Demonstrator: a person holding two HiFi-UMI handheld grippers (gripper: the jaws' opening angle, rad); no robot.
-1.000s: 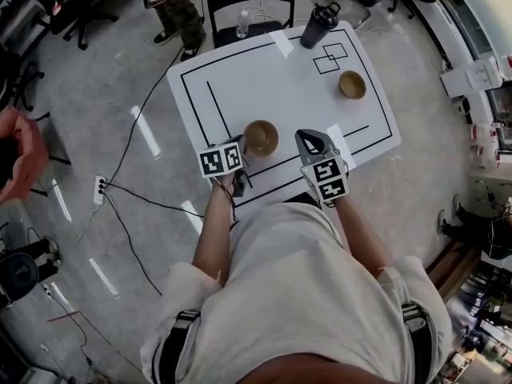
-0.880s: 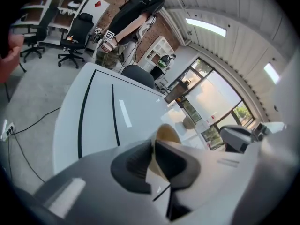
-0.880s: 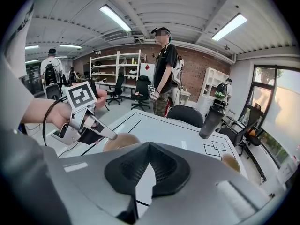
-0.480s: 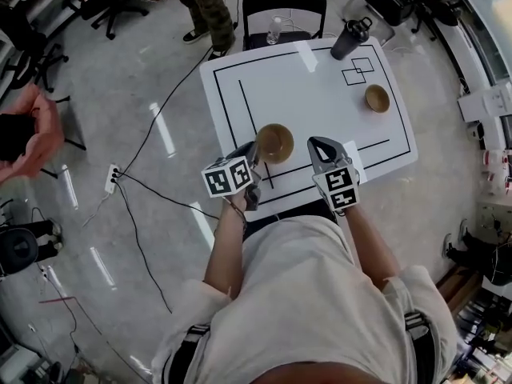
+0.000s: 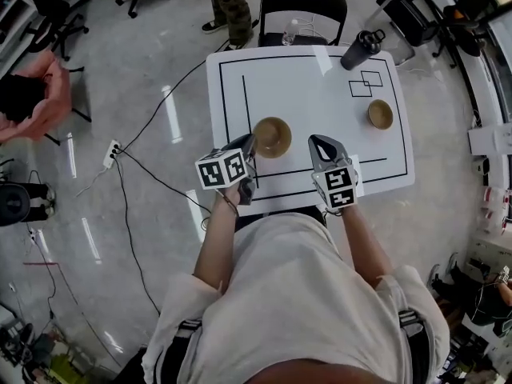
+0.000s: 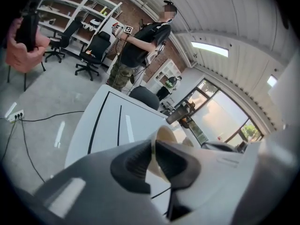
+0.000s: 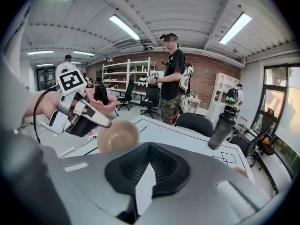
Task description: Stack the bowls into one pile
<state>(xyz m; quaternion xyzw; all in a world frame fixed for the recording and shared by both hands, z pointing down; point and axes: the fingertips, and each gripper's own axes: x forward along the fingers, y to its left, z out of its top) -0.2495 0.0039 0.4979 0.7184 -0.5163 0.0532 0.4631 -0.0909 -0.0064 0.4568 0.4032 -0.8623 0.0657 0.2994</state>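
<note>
The left gripper (image 5: 251, 149), pinching the tan wooden bowl (image 5: 273, 137) by its rim, has lifted it off the white desk (image 5: 304, 82), ready to carry to the second tan bowl (image 5: 380, 114). The right gripper (image 5: 320, 144) stays pressed together, empty.

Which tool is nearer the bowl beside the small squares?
Right. The right tool sits short of the far bowl; the left tool is farther, gripping the near bowl.

The near bowl (image 5: 272, 136) and far bowl (image 5: 380, 114) are tan, the table (image 5: 312, 86) white with black lines.

Bowls x2: near bowl (image 5: 273, 137), far bowl (image 5: 380, 114); shaker btl (image 5: 362, 50) x1; table (image 5: 304, 78) x1.
</note>
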